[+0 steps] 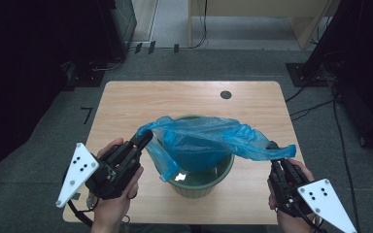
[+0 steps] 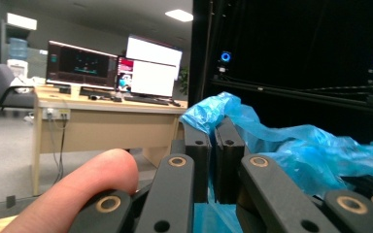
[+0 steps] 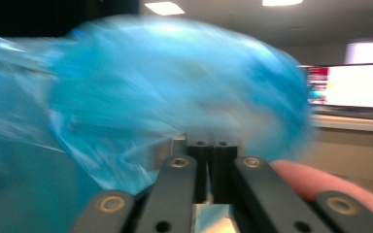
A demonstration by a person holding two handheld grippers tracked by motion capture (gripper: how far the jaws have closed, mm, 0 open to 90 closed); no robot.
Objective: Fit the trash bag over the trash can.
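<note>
High view: blue plastic bag (image 1: 209, 141) stretched across the mouth of a green bin (image 1: 223, 174), which stands on the near half of a wooden table (image 1: 184, 97). Bag's middle sags into the bin; its two ends are drawn out past the rim, one to each side. Left gripper (image 1: 143, 138) pinches the left end of the film just beside the bin's left rim, jaws closed on it. Right gripper (image 1: 278, 154) has the right end, pulled out well past the right rim, jaws likewise closed on the plastic. Both hands come in from the bottom edge, a grey three-cornered plate on each gripper. Small dark round spot (image 1: 226, 94) on the far part of the tabletop; grey floor and cables beyond. Left gripper view adds what the overhead cannot: the two black jaws stand together with crumpled blue film (image 2: 252, 131) bunched above and behind them and a strip of it showing low between the linkage bars; a fingertip (image 2: 92, 189) rests at lower left. Behind, a desk (image 2: 102, 121) with lit monitors (image 2: 150, 68). Right gripper view is motion-blurred; the bag (image 3: 165, 92) billows as a blue mass over closed jaws, a finger (image 3: 320, 182) at lower right.
</note>
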